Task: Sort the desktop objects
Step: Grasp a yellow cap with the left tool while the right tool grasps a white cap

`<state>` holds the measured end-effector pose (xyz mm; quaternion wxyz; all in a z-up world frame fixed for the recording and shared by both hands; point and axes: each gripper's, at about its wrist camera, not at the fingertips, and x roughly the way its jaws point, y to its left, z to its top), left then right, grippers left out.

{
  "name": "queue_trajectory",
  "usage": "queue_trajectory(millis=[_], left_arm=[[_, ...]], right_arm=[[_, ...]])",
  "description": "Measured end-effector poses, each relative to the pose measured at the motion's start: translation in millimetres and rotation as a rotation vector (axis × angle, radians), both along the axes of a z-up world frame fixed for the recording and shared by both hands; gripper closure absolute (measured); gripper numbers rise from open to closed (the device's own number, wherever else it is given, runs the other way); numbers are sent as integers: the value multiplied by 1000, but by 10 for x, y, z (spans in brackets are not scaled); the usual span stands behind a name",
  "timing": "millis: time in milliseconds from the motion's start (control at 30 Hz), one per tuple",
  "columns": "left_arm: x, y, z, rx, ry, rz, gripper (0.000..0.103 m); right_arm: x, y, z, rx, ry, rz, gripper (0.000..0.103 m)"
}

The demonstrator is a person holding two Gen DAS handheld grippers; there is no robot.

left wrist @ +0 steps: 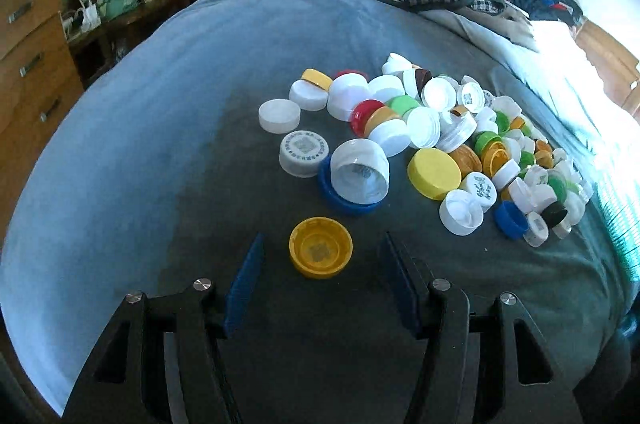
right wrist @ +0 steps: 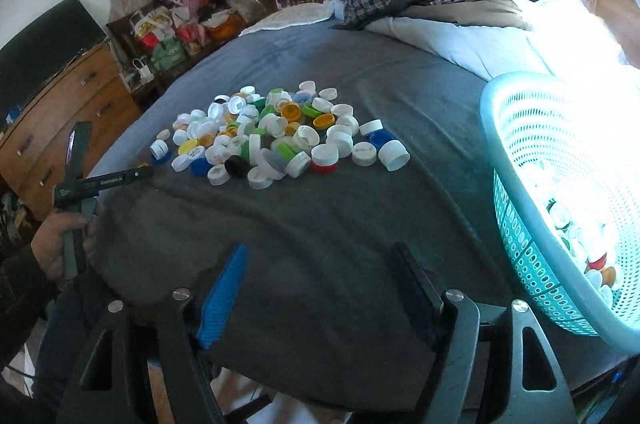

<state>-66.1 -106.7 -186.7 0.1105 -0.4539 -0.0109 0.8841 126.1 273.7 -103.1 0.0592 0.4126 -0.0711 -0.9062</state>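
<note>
A heap of round plastic bottle caps (left wrist: pixel 432 127), ribbed at the sides and mostly white with yellow, green, blue and red among them, lies on a bed (left wrist: pixel 160 127) covered by a soft grey-blue blanket. The left hand-held gripper (left wrist: pixel 322 256) tilts downward, its blue ridged pads apart on either side of an upturned yellow cap (left wrist: pixel 321 252), not touching it. The right hand-held gripper (right wrist: pixel 320 264) also slants down, jaws wide and empty over bare blanket, short of the heap. A perforated teal plastic basket (right wrist: pixel 520 236) holding caps stands at the right. Open blanket lies left of the heap.
</note>
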Motion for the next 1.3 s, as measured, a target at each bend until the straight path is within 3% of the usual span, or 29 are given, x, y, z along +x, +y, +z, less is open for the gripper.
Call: queue_trajectory(millis=[33, 67, 133, 300, 600, 800, 833, 867, 1067, 1167, 1300], left_arm=[[-1, -10, 11, -15, 8, 8, 70], [0, -21, 20, -31, 15, 22, 79], [22, -74, 53, 6, 18, 27, 79], [53, -88, 27, 6, 15, 14, 79], [6, -123, -13, 40, 3, 14, 79], [-10, -136, -29, 45, 5, 8, 79], [-11, -136, -30, 46, 4, 8, 79], [-13, -137, -32, 46, 5, 8, 79], [-29, -139, -31, 49, 4, 10, 79], [-23, -141, 25, 54, 3, 8, 79], [95, -55, 211, 62, 48, -30, 79]], right_arm=[[-21, -3, -1, -8, -1, 0, 26], [-50, 3, -9, -19, 0, -3, 26], [-119, 3, -29, -30, -2, -8, 29], [-512, 81, -155, -43, -3, -50, 52], [-1265, 350, -557, 69, -26, -136, 52], [-1498, 342, -767, 138, -75, -54, 53], [-1515, 344, -800, 137, -94, -45, 71], [-1521, 350, -824, 129, -111, -44, 100], [-1188, 141, -453, 30, 8, 46, 100], [-964, 138, -242, -83, 58, 50, 100], [-718, 76, -42, -57, 84, 31, 100]])
